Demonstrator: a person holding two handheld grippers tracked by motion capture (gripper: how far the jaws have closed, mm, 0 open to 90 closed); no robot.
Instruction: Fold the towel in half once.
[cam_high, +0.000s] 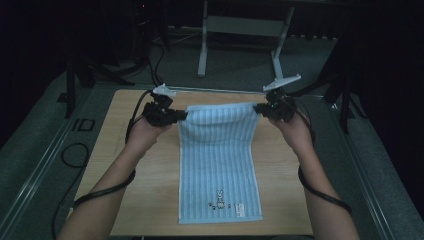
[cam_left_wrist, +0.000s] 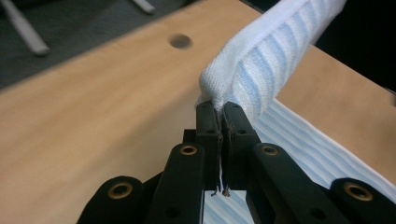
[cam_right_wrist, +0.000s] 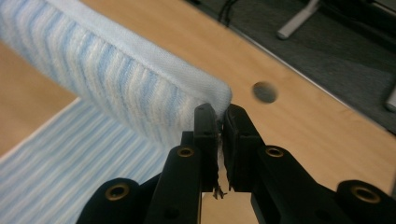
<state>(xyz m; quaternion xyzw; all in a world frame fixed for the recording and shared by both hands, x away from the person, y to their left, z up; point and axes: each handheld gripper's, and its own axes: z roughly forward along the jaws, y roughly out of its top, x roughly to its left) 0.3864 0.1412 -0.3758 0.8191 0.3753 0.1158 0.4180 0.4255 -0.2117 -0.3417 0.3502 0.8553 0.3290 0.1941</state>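
A light blue striped towel (cam_high: 219, 165) lies lengthwise on the wooden table (cam_high: 130, 165), its near end flat with a small printed label. Its far edge is lifted off the table. My left gripper (cam_high: 183, 115) is shut on the far left corner of the towel (cam_left_wrist: 261, 60), jaws pressed together on the hem. My right gripper (cam_high: 256, 108) is shut on the far right corner of the towel (cam_right_wrist: 130, 88), its jaws closed on the hem too. The lifted edge is stretched between both grippers.
A round hole in the table (cam_left_wrist: 180, 41) lies near the far left corner and another round hole (cam_right_wrist: 265, 92) near the far right. Beyond the table's far edge stand a white metal frame (cam_high: 240, 30) and dark stands on grey floor. Cables trail from both grippers.
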